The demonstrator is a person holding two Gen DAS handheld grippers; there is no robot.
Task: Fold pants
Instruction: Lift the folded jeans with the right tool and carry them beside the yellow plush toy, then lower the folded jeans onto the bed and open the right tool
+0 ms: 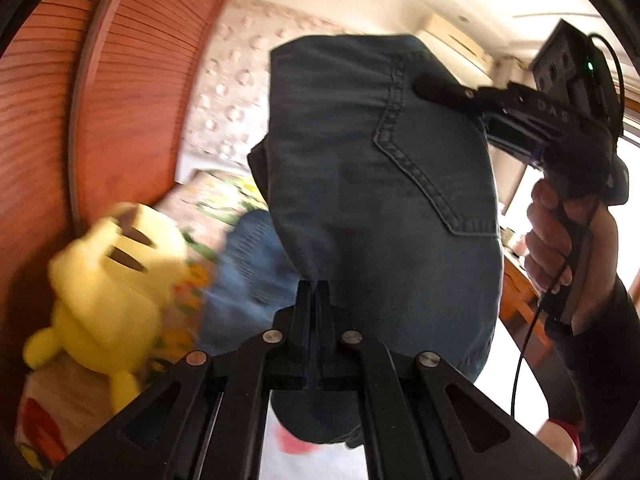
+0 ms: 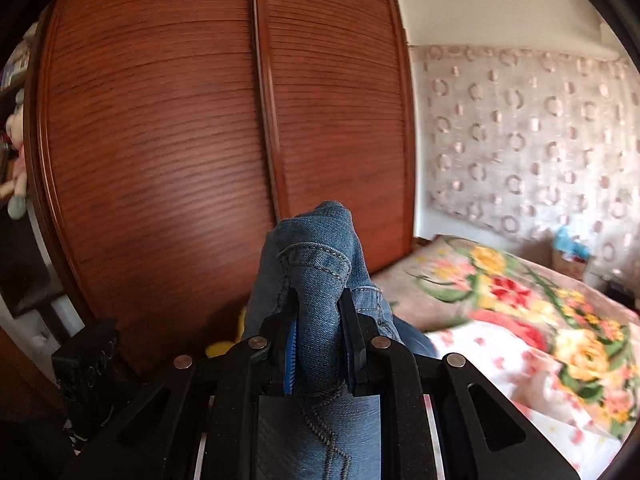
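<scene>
Hanging between both claws, the pants stretch sideways: left claw pinches one edge, right claw grips bunched denim, above the bed.

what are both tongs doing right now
left tongs: shut on the edge of the jeans
right tongs: shut on a bunched fold of the jeans

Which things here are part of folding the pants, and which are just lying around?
Part of the job:
jeans
left tongs, shut on the jeans
right tongs, shut on the jeans

Just lying about:
yellow plush toy
flowered blanket
wardrobe
</scene>
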